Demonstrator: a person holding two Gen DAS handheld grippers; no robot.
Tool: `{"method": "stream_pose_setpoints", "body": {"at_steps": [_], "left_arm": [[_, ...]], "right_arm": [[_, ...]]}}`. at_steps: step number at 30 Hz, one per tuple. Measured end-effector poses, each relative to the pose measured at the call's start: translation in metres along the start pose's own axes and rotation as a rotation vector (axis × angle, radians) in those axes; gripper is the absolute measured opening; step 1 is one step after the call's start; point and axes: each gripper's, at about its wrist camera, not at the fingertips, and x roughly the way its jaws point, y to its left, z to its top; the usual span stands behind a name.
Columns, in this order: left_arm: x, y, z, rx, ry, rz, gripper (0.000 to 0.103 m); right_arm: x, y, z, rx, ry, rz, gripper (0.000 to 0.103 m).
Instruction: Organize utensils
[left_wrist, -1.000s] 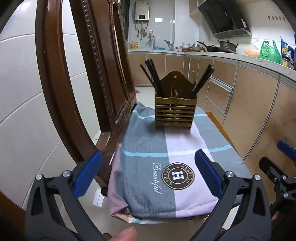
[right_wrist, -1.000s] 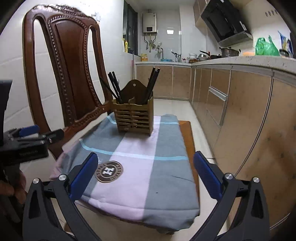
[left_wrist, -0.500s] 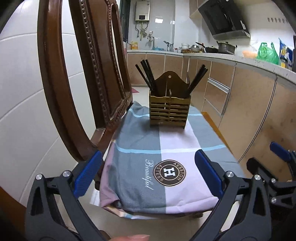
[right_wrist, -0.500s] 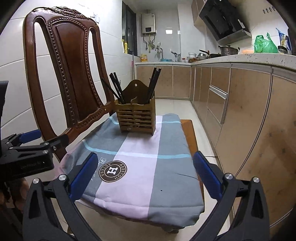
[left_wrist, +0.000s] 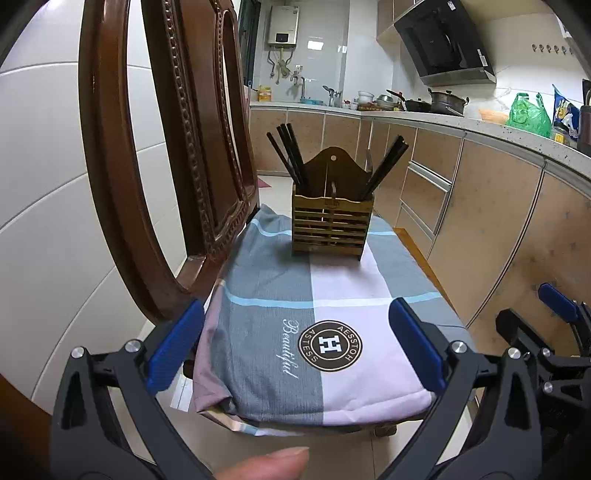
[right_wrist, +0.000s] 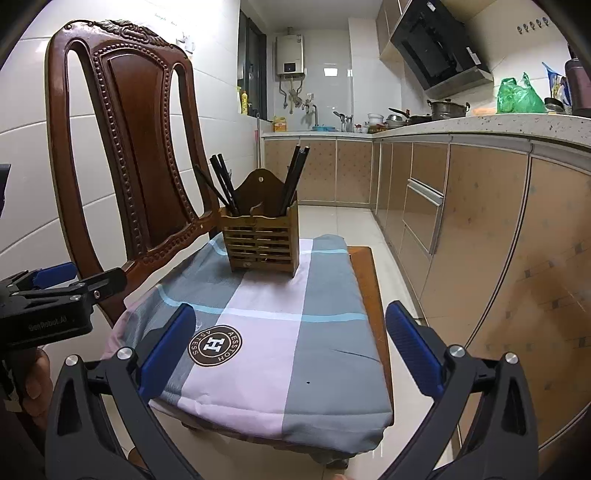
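Observation:
A slatted wooden utensil holder (left_wrist: 330, 227) (right_wrist: 261, 242) stands at the far end of a cloth-covered chair seat (left_wrist: 314, 306) (right_wrist: 280, 325). Black chopsticks (left_wrist: 290, 155) (right_wrist: 221, 181) lean out of its left compartment, and more black chopsticks (left_wrist: 386, 166) (right_wrist: 293, 177) out of its right one. My left gripper (left_wrist: 295, 343) hangs open before the seat's near edge, nothing between its blue pads. My right gripper (right_wrist: 291, 347) is open and empty too, over the near right part of the seat. Each gripper shows at the edge of the other's view.
The carved wooden chair back (left_wrist: 162, 147) (right_wrist: 125, 155) rises on the left, against a white tiled wall. Kitchen cabinets (right_wrist: 480, 240) and a counter with pots and bags (left_wrist: 517, 114) run along the right. Tiled floor lies between. A fingertip (left_wrist: 266, 465) shows at the bottom.
Both grippers have drawn back a little from the seat and lifted slightly; the holder looks smaller and more of the seat's near edge shows. Both stayed open and empty.

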Motion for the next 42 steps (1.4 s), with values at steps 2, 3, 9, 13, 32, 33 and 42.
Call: {"method": "stream_pose_setpoints", "body": {"at_steps": [2, 3, 9, 13, 32, 33, 42], "left_arm": [[0.002, -0.002, -0.001, 0.010, 0.006, 0.006, 0.099], [0.004, -0.003, -0.001, 0.012, 0.010, 0.009, 0.099], [0.009, -0.007, 0.000, 0.020, 0.017, -0.001, 0.099], [0.011, -0.008, 0.000, 0.025, 0.018, -0.002, 0.099], [0.015, -0.009, -0.004, 0.005, 0.057, -0.012, 0.099], [0.015, -0.009, -0.004, 0.006, 0.059, -0.011, 0.099], [0.013, -0.009, -0.005, 0.018, 0.052, -0.008, 0.099]], "right_arm": [[0.001, -0.002, 0.000, 0.006, 0.002, 0.001, 0.100], [0.002, -0.002, 0.000, 0.008, 0.003, 0.002, 0.100], [0.006, -0.001, 0.000, 0.006, 0.006, 0.005, 0.100], [0.006, -0.001, 0.000, -0.004, -0.003, -0.004, 0.100], [0.010, -0.007, 0.000, 0.017, 0.004, -0.034, 0.100], [0.009, -0.007, 0.000, 0.015, 0.004, -0.034, 0.100], [0.009, -0.008, 0.000, 0.020, 0.006, -0.036, 0.100]]}}
